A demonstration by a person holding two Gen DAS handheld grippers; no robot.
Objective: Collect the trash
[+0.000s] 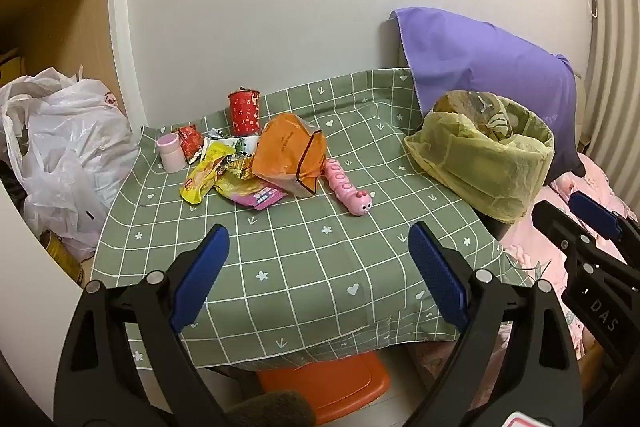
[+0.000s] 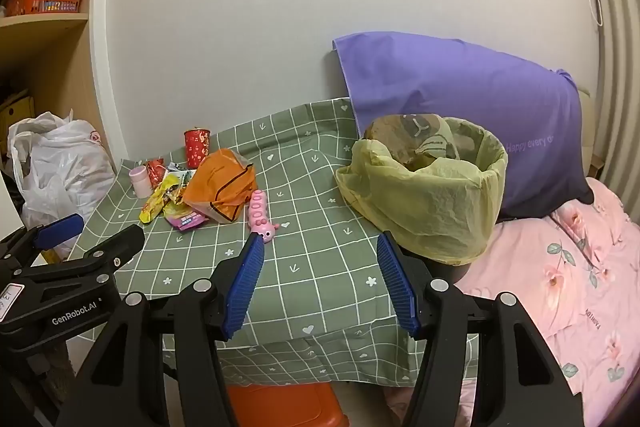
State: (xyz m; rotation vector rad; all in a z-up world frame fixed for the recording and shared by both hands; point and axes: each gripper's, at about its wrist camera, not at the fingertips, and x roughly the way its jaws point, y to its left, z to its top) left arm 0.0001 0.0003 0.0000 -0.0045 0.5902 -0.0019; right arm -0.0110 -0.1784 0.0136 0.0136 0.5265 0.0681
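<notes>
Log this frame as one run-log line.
stage: pre-grasp | left gripper: open, empty | right gripper: open, empty | wrappers: piled on table | bin: lined, table's right edge

Black hand-held gripper frames, ribbed blue pads — silver rivets

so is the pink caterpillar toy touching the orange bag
Apart, narrowly. The left wrist view shows a thin strip of green tablecloth between the pink caterpillar toy and the orange bag; the right wrist view agrees.

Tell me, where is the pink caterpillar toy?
The pink caterpillar toy lies on the green tablecloth, just right of the orange bag.
</notes>
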